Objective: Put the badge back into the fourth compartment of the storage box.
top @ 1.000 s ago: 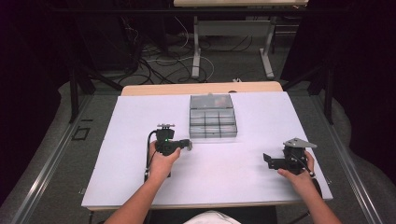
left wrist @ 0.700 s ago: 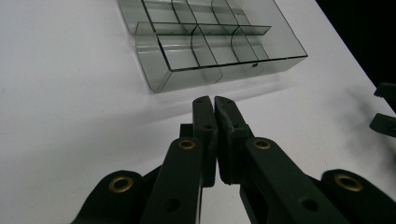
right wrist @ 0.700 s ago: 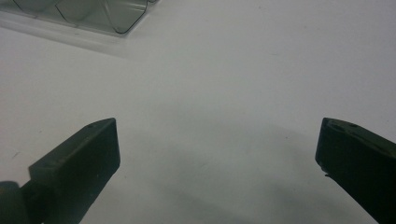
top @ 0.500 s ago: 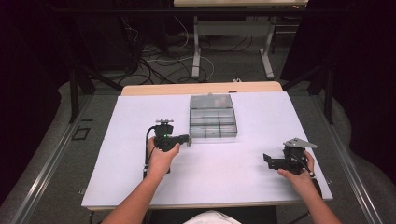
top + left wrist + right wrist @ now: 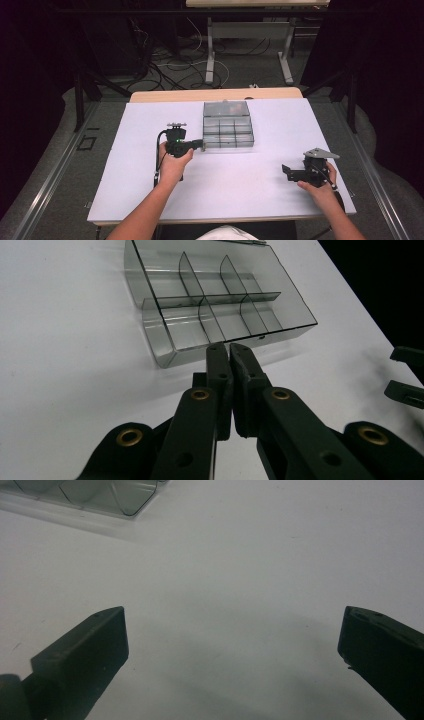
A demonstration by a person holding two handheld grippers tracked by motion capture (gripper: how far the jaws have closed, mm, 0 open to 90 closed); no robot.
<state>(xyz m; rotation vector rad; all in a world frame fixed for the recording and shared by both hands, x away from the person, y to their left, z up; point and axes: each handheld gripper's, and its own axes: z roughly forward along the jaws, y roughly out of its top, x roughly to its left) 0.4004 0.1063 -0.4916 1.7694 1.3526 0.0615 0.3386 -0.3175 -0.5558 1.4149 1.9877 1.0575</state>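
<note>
On the white rectangular table stands a clear plastic compartment box. Left gripper, jaws closed and empty, sits just beside the box; right gripper, jaws wide, lies well apart. Dark floor with cables lies beyond.

organizer box: clear smoky plastic, glossy | bench: white, matt, smooth | left hand-held gripper: black matt plastic, brass-coloured rivets

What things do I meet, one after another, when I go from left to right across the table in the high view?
Left gripper, jaws shut → clear compartment box → right gripper, jaws open, all on the white table.
</note>
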